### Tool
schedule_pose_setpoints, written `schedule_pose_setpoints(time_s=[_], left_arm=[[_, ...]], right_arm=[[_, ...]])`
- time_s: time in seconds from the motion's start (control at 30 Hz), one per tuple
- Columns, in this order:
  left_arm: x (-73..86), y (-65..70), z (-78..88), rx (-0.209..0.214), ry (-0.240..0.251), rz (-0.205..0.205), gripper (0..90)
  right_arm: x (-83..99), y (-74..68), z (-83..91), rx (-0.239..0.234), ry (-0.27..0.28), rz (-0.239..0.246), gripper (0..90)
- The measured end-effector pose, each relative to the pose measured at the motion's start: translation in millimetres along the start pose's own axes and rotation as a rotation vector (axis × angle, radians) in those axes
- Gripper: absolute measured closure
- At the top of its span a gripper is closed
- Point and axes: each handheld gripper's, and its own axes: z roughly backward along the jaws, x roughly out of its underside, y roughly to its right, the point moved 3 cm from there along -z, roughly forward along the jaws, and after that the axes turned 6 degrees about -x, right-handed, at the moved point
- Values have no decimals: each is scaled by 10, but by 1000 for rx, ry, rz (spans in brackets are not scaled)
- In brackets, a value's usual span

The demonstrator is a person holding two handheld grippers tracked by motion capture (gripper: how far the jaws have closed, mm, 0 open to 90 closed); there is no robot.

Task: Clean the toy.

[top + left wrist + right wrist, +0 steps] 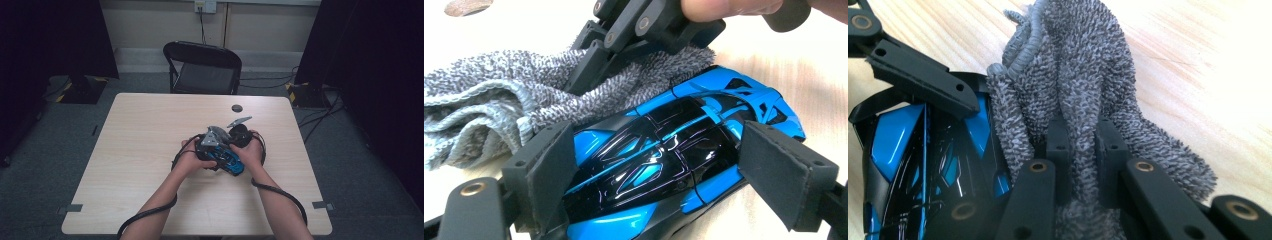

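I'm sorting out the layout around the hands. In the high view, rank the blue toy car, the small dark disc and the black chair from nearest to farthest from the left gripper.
1. Blue toy car: between the jaws of the left gripper.
2. Small dark disc: on the table, beyond the hands.
3. Black chair: past the table's far edge.

In the left gripper view the blue toy car (664, 165) runs off the near edge, its wheels hidden. The small dark disc (237, 108) far on the tabletop (140, 150), perhaps a cap, is too small to identify.
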Motion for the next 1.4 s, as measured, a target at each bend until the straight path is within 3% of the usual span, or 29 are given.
schedule_pose_setpoints(time_s=[0.33,0.77,1.4], left_arm=[[-3,-1,2,-5,-4,-4,154],[-11,-7,2,-5,-13,-2,154],[-23,-8,5,-8,-31,-8,154]], right_arm=[[85,53,83,9,-2,-4,807],[205,85,199,-3,-1,25,806],[474,152,419,-15,16,25,806]])
